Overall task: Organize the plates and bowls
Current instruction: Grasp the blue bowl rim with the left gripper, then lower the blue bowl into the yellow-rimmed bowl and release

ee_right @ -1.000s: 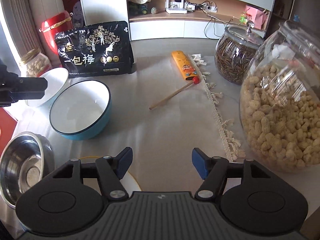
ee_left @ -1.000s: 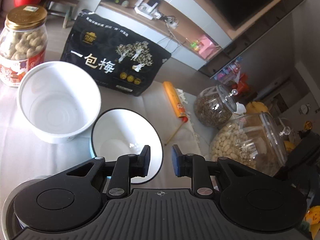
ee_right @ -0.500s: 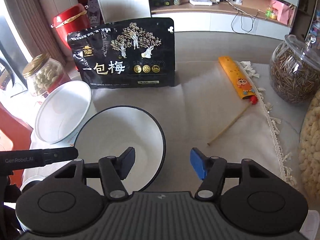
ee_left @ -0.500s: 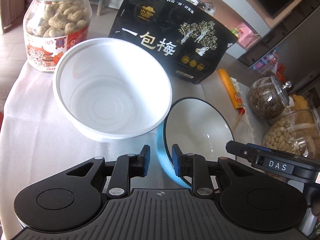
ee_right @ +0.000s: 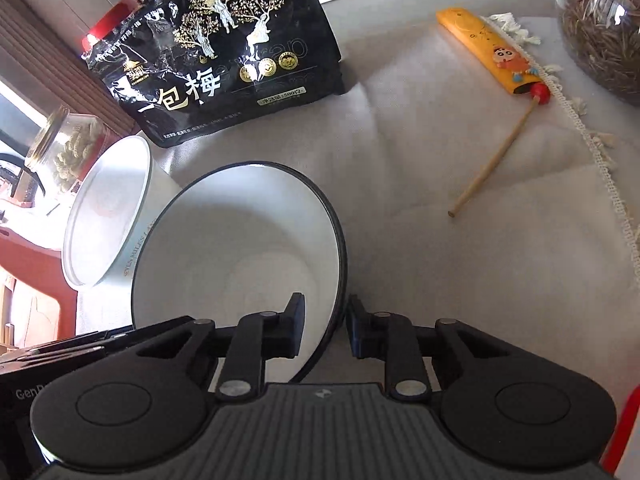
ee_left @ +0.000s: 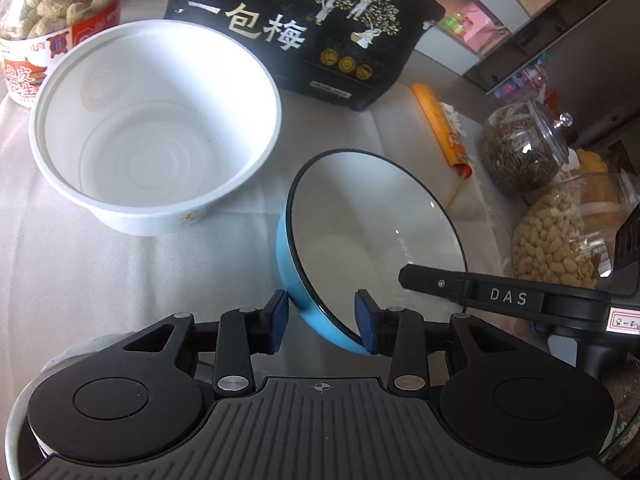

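Observation:
A blue bowl [ee_left: 372, 216] with a white inside and dark rim is tilted up off the cloth. In the left wrist view my left gripper [ee_left: 322, 322] has its jaws apart, one on each side of the bowl's near rim, not squeezing it. My right gripper [ee_right: 324, 330] is shut on the bowl [ee_right: 236, 248] at its right rim. A white plastic bowl [ee_left: 156, 124] stands upright to the left; it also shows in the right wrist view [ee_right: 108, 212]. A steel bowl's rim [ee_left: 12, 432] peeks out under my left gripper.
A black snack bag [ee_left: 304, 28] stands at the back. A peanut jar [ee_left: 52, 12] is at far left. An orange case [ee_right: 490, 54] and a wooden stick [ee_right: 496, 156] lie on the cloth. Glass jars [ee_left: 520, 148] of seeds and nuts [ee_left: 560, 236] stand at right.
My left gripper has opened around the blue bowl's rim. My right gripper has moved in and closed on the bowl's opposite rim. The bowl has stayed tilted.

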A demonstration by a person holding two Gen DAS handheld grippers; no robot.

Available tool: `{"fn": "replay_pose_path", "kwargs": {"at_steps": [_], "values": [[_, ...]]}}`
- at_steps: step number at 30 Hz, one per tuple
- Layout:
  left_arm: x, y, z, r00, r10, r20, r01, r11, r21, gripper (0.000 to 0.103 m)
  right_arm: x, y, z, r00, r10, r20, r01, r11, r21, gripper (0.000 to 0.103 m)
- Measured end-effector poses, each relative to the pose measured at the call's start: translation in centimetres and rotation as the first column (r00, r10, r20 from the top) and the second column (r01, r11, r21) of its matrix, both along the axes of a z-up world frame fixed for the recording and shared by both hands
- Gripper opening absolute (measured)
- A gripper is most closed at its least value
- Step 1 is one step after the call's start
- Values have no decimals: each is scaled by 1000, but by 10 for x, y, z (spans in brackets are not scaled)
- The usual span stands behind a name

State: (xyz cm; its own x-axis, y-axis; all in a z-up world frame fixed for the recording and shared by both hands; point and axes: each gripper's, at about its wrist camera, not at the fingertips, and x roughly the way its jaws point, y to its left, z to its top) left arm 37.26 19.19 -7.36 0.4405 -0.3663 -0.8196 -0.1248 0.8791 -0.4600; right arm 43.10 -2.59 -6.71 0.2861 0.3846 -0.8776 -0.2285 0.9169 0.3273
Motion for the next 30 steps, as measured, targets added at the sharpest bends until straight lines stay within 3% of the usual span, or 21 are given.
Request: {"fn": "replay_pose_path", "kwargs": {"at_steps": [3,7,15,19,22,25,30], "values": [[16,-14,-5,999,-36,-27,36,999,13,42,4,-15,-1,1000,-14,-15,14,1000,-15,22],[33,-19,-17,999,-7,-32,7,1000,10,43,9,-24,-14,997,-45,-59,47,999,25,21],[51,-17,-33,1000,-5,7,5,1000,5,37,26,-20,-34,992,-73,-106,83,993,86,26],[52,-23,-34,1000,-22,-2,22,999,43,37,23,-15,-33,992,-76,-96,82,995,56,26],[47,-27,-29,999,-41,-10,42,995,91,37,14,-9,-31,995,-63,-78,64,998,10,26],[37,-33,-12,997,-63,47,56,990,131,37,5,-13,-25,995,-66,-73,67,998,15,25],[17,-43,25,984,-98,146,79,989,128,38,-10,-28,6,997,-81,-2,81,996,27,25]]}}
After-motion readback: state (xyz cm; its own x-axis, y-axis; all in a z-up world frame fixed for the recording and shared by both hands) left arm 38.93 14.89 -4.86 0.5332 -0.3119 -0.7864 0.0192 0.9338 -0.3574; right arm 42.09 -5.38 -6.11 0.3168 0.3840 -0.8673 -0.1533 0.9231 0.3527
